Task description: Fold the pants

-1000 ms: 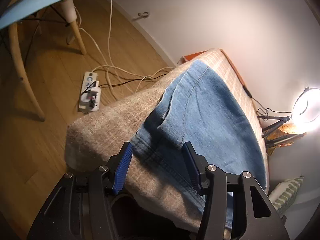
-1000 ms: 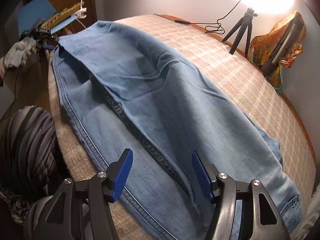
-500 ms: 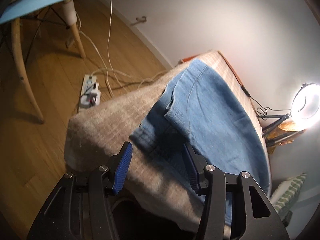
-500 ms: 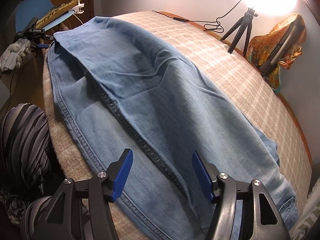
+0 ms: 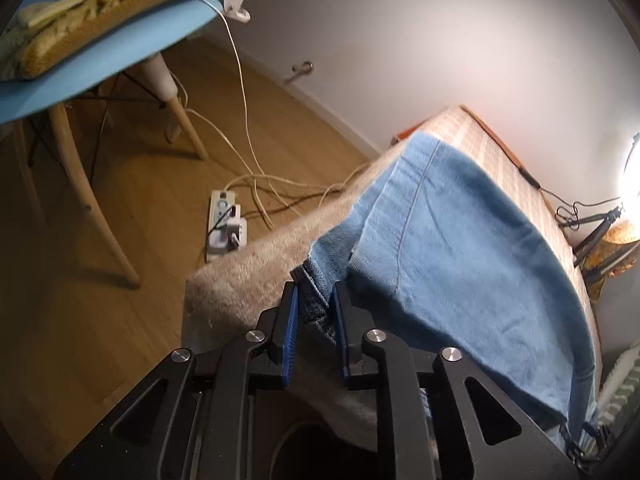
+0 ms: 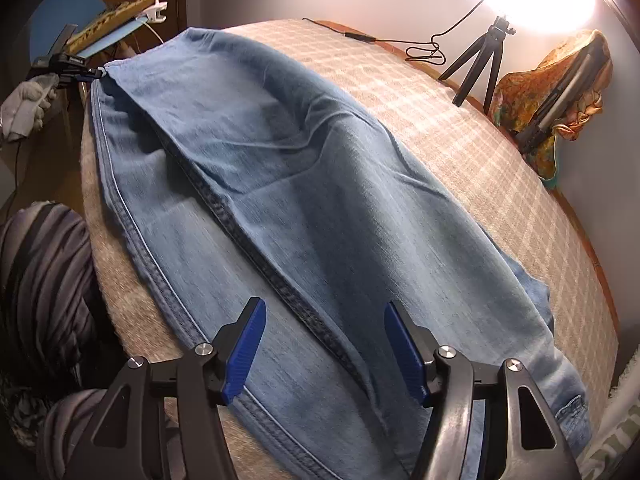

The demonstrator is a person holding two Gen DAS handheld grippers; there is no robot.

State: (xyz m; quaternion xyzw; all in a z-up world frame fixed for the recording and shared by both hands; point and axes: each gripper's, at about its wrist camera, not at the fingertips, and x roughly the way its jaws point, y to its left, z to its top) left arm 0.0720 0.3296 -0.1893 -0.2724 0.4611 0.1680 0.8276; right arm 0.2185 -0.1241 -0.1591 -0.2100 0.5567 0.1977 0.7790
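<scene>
- A pair of light blue denim pants (image 6: 304, 208) lies spread lengthwise over a bed covered in a beige checked blanket (image 6: 500, 152); in the right wrist view it fills the middle of the frame, running from upper left to lower right.
- The left gripper (image 5: 316, 292), low in the centre of the left wrist view, has just been closing, and its blue pads now pinch a bunched corner of the pants at the near edge of the bed.
- In the right wrist view that same gripper shows small at the upper left, held by a white-gloved hand (image 6: 26, 106), at the far corner of the pants.
- The right gripper (image 6: 322, 312), at the bottom of the right wrist view, has its jaws spread wide above the denim, with a dark seam running between them; the pads press on nothing.
- A lit ring light on a black tripod (image 6: 482, 60) stands at the upper right, beside a heap of orange patterned cloth (image 6: 560, 88).
- In the left wrist view a blue chair (image 5: 80, 64) sits at the upper left, and a white power strip (image 5: 225, 222) with trailing cables lies on the wooden floor (image 5: 100, 320).
- Dark striped fabric (image 6: 40, 280) fills the left edge of the right wrist view.
</scene>
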